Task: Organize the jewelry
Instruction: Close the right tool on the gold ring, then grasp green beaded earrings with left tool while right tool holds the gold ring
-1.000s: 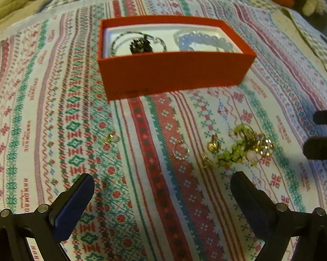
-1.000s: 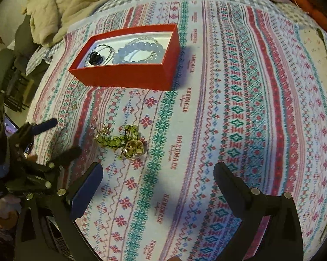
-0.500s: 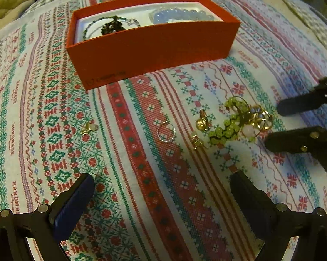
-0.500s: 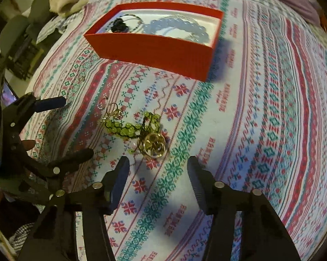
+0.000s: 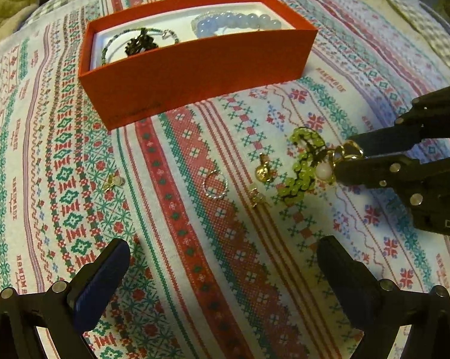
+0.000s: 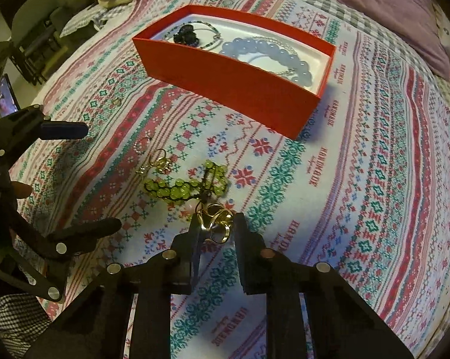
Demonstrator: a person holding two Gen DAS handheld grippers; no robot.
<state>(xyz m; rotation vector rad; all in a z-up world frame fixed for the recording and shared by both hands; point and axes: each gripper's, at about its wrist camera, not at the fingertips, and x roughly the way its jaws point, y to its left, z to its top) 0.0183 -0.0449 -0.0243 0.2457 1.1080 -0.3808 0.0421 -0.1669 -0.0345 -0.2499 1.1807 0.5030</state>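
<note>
Right gripper (image 6: 216, 227) has just been closing, jaws narrow around the gold rings (image 6: 217, 220) low in the centre, seemingly pinched; the green bead bracelet (image 6: 186, 185) trails up-left; red box (image 6: 239, 89) waits beyond; left gripper (image 5: 222, 272) hangs wide

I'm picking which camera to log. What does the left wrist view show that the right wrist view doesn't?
Only the left wrist view: the right hand-held gripper side-on, its jaws having just closed around the gold rings.

Only the right wrist view: a chair, a screen.

Both: red box, green bracelet, open left hand-held gripper.
</note>
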